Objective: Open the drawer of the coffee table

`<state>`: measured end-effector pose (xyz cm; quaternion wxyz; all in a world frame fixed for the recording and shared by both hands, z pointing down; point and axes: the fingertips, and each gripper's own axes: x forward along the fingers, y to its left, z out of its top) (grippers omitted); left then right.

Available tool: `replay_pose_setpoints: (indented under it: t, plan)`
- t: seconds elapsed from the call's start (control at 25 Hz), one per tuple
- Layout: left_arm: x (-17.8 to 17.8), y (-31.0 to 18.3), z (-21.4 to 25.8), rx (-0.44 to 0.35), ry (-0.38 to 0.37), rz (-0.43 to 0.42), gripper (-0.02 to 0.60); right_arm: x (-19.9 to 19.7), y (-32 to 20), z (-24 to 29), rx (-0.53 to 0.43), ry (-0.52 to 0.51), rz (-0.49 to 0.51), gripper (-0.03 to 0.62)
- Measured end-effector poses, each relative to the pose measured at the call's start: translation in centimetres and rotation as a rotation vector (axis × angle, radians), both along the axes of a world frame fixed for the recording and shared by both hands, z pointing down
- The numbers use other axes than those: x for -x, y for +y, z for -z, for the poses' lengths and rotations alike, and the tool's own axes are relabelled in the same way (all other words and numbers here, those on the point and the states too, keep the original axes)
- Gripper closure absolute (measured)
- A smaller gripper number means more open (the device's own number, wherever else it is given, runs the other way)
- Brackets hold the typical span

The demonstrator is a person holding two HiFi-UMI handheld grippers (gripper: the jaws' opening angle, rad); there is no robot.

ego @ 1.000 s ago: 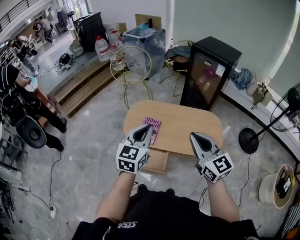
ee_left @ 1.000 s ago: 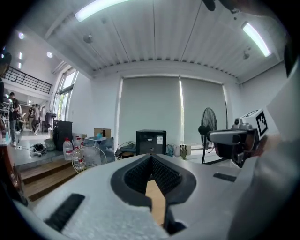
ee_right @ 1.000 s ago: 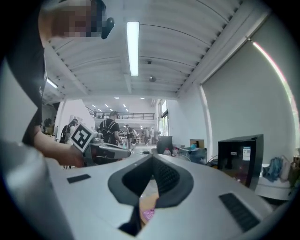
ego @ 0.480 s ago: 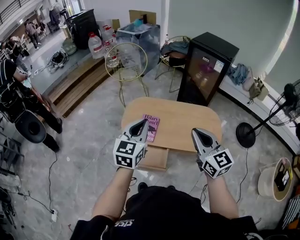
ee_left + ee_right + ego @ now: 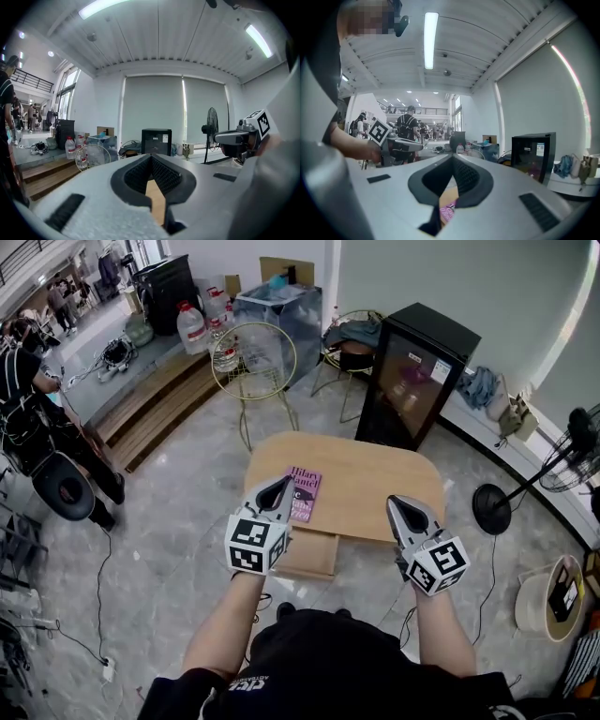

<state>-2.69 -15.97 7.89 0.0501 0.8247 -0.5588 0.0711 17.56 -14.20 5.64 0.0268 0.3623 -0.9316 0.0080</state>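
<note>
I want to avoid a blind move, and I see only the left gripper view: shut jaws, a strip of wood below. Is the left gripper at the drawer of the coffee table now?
Observer: No. In the head view the left gripper is held in the air above the near edge of the coffee table; the drawer is lower, under that edge.
Operator: Does something lie on the table?
Observer: Yes, a pink book lies flat on its left part.
Operator: And the right gripper?
Observer: Its jaws are together, with nothing between them.
</note>
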Motion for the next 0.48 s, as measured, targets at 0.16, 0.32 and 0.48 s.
replay_pose_setpoints:
  t: [0.16,0.32,0.48]
  plan:
    - [0.20,0.18,-0.34,0.009,0.005,0.005,0.572,0.24,0.10,-0.21,0.006,-0.006,0.008,0.591]
    - [0.43,0.15,-0.46,0.015,0.010,0.008,0.572,0.60,0.04,-0.32,0.010,-0.004,0.016,0.591]
    - [0.35,-0.09,-0.56,0.017,0.013,0.011,0.572,0.49,-0.25,-0.39,0.013,-0.006,0.020,0.591]
